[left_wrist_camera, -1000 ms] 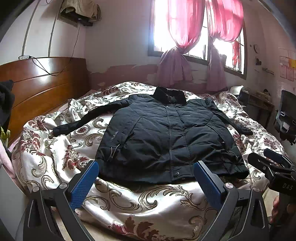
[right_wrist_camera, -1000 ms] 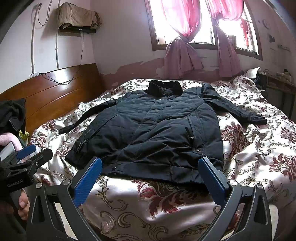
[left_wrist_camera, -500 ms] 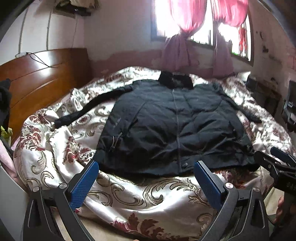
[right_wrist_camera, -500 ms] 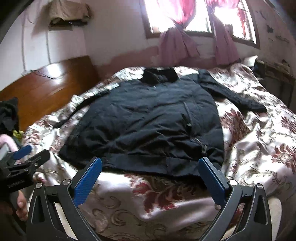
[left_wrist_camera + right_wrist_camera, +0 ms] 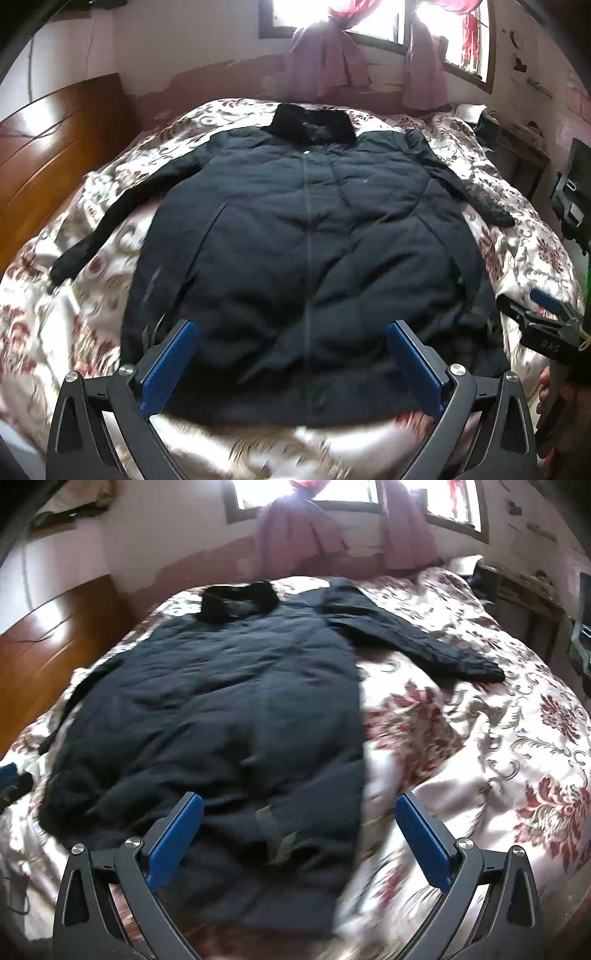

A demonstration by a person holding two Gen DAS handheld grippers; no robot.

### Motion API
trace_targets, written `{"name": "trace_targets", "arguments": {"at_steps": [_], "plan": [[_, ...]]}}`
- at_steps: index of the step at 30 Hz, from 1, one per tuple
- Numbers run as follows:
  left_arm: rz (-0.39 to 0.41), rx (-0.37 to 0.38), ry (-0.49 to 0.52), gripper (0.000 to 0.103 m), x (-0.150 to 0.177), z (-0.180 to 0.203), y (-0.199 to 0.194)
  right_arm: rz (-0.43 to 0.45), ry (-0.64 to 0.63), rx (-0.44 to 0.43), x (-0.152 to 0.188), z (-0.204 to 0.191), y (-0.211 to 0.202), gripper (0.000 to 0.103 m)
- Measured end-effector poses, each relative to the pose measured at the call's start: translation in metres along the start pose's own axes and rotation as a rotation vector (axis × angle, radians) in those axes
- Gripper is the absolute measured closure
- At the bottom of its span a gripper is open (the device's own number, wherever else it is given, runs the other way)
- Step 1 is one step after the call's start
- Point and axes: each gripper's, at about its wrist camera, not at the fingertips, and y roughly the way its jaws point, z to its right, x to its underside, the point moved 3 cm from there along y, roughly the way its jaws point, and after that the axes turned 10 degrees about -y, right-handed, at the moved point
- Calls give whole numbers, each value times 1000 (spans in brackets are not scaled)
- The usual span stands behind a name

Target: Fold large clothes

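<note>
A dark navy padded jacket (image 5: 306, 236) lies flat on the floral satin bedspread (image 5: 461, 738). The left gripper (image 5: 291, 354) and right gripper (image 5: 301, 827) hover above the jacket's hem, jaws apart.

Jacket (image 5: 306, 236) lies flat on the bed (image 5: 524, 258), collar (image 5: 312, 123) at 12 o'clock twd the window (image 5: 340, 18), hem at 6. Sleeves out at approx 9 and 2. Headboard (image 5: 48, 147) sits at 9-10. Left gripper (image 5: 291, 360) hovers at the hem w/ right gripper (image 5: 535, 321) at its 3.
</note>
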Motion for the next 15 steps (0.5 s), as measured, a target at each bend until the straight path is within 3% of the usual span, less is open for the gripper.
{"name": "trace_targets", "arguments": {"at_steps": [5, 8, 15], "plan": [[1, 16, 65, 0, -33, 37, 34, 8, 62, 47, -12, 46, 26, 1], [-15, 18, 93, 0, -47, 54, 56, 36, 157, -15, -17, 83, 43, 1], [-23, 59, 129, 0, -87, 108, 110, 60, 345, -42, -39, 169, 97, 1]]}}
